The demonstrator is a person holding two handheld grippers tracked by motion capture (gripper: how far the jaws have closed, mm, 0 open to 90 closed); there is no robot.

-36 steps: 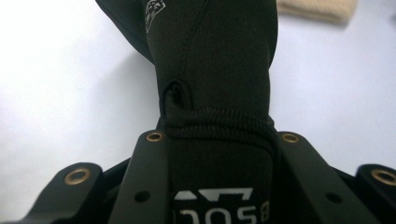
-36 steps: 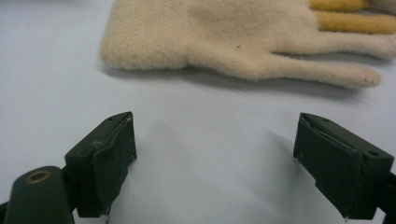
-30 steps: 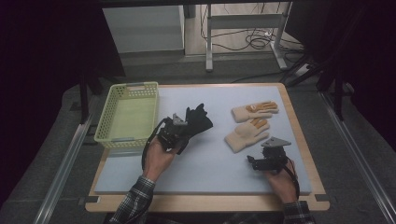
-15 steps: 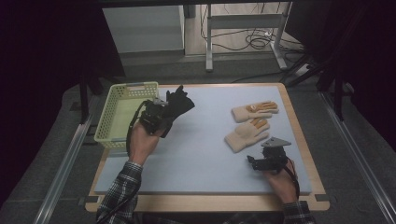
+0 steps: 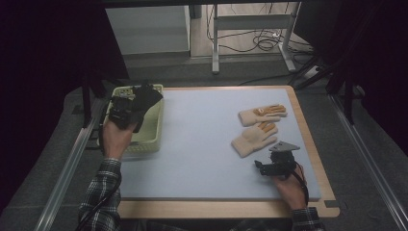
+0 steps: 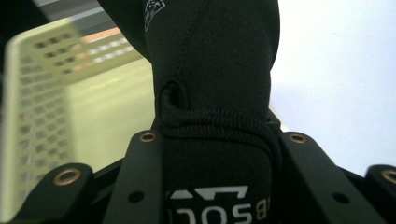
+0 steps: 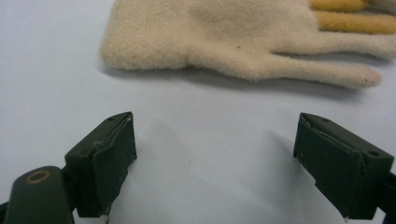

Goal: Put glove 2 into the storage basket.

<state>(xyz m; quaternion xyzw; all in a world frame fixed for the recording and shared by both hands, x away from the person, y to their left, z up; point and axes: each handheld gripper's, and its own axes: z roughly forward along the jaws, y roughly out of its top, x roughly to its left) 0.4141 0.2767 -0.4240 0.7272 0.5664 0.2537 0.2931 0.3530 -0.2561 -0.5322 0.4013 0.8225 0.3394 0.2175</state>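
over basket (image 5: 144, 137), black glove (image 6: 212, 93) in left hand-held gripper (image 5: 126, 111)

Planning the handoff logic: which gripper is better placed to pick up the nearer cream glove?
Right. The right gripper sits open on the mat just short of the nearer cream glove, jaws facing its cuff. The left gripper is shut on the black glove over the basket, far off.

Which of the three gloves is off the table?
The black glove, gripped by the left gripper over the basket; both cream gloves lie flat on the table.
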